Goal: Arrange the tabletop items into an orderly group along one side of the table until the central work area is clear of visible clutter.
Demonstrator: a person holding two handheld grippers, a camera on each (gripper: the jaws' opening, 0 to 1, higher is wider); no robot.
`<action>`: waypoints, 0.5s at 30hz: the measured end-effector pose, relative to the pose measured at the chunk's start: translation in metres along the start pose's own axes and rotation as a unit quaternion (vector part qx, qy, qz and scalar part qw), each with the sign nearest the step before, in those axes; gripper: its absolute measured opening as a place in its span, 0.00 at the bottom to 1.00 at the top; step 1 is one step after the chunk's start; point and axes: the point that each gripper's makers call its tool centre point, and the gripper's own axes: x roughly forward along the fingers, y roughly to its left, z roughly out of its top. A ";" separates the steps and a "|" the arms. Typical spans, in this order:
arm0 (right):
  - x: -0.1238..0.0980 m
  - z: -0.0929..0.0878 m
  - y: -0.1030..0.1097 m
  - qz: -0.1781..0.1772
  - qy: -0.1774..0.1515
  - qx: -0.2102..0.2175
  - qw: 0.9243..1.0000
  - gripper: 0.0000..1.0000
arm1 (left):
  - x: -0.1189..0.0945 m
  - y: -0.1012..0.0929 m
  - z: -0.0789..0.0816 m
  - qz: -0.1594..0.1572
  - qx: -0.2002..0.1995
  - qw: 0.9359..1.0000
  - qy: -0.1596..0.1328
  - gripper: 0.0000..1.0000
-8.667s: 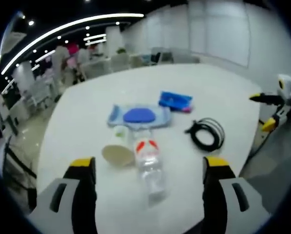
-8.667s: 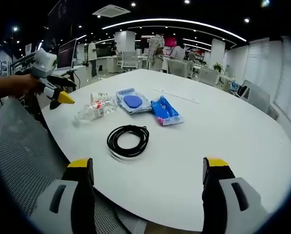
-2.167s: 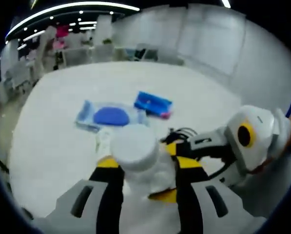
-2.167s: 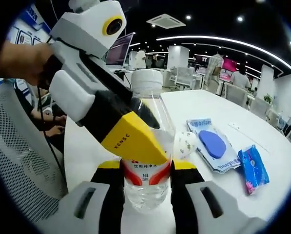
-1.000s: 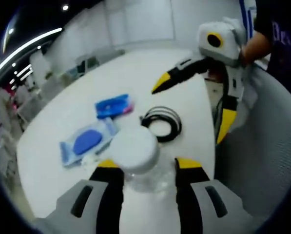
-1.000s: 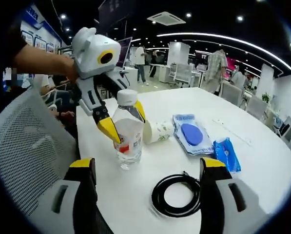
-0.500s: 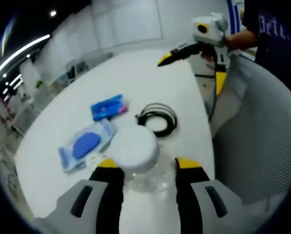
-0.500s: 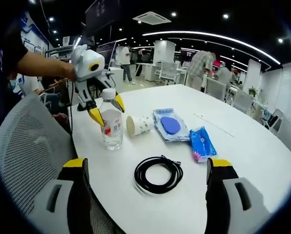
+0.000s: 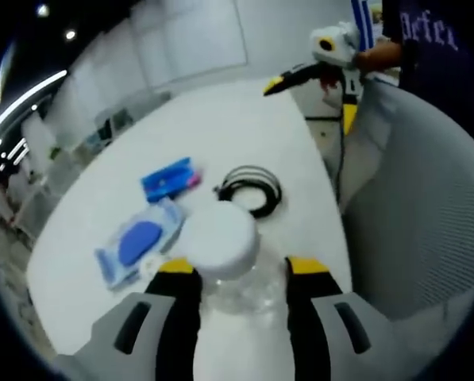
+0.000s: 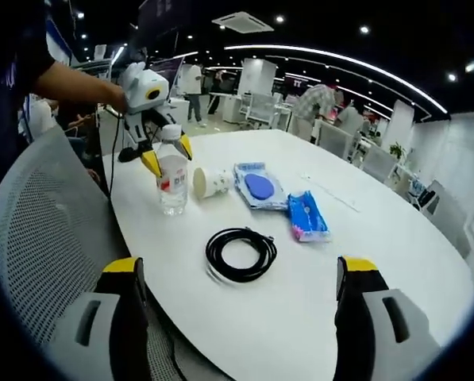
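A clear plastic water bottle (image 10: 172, 181) with a white cap stands upright near the edge of a white round table (image 10: 379, 238), pinched between the yellow-tipped jaws of the left gripper (image 10: 165, 159). Just beside it a paper cup (image 10: 209, 182) lies on its side. The right gripper (image 10: 240, 278) hovers with jaws spread wide over a coiled black cable (image 10: 240, 252). A grey mesh chair (image 10: 38, 230) stands beside the table in an open office.

bottle (image 10: 172, 179) upright, table edge | cup (image 10: 209, 182) on side | cable (image 10: 240, 253) coiled
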 end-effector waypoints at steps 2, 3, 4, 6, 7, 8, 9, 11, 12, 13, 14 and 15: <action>0.001 -0.004 0.000 -0.009 0.005 -0.003 1.000 0.99 | -0.001 0.002 0.000 0.010 -0.006 1.000 0.002 0.38; 0.002 -0.005 -0.001 -0.012 0.007 -0.010 1.000 0.99 | -0.001 0.003 0.000 0.017 -0.013 1.000 0.003 0.38; 0.002 -0.005 -0.003 -0.017 0.010 -0.022 1.000 0.97 | -0.001 0.003 -0.001 0.020 -0.017 1.000 0.002 0.38; 0.002 -0.005 -0.003 -0.016 0.008 -0.020 1.000 0.97 | -0.003 0.005 -0.004 0.029 -0.030 0.999 0.004 0.38; 0.003 -0.004 -0.002 -0.014 0.006 -0.017 1.000 0.97 | -0.003 0.005 -0.005 0.029 -0.031 0.999 0.003 0.39; 0.003 -0.005 -0.001 -0.009 0.006 -0.013 1.000 0.98 | -0.004 0.006 -0.006 0.034 -0.037 0.999 0.004 0.39; 0.004 -0.005 -0.001 -0.007 0.006 -0.011 1.000 0.98 | -0.005 0.006 -0.007 0.037 -0.045 0.998 0.003 0.39; 0.004 -0.005 0.001 -0.003 0.006 -0.011 1.000 0.98 | -0.007 0.008 -0.008 0.045 -0.065 0.997 -0.004 0.40; 0.005 -0.005 0.001 -0.002 0.006 -0.010 1.000 0.98 | -0.008 0.009 -0.007 0.052 -0.079 0.995 -0.010 0.41; 0.005 -0.005 0.001 -0.001 0.006 -0.009 1.000 0.98 | -0.009 0.009 -0.007 0.056 -0.088 0.994 -0.013 0.42; 0.005 -0.006 0.002 -0.001 0.006 -0.009 1.000 0.98 | -0.009 0.010 -0.007 0.059 -0.099 0.993 -0.017 0.43; 0.005 -0.007 0.001 -0.001 0.009 -0.007 1.000 0.98 | -0.010 0.011 -0.008 0.063 -0.105 0.992 -0.018 0.44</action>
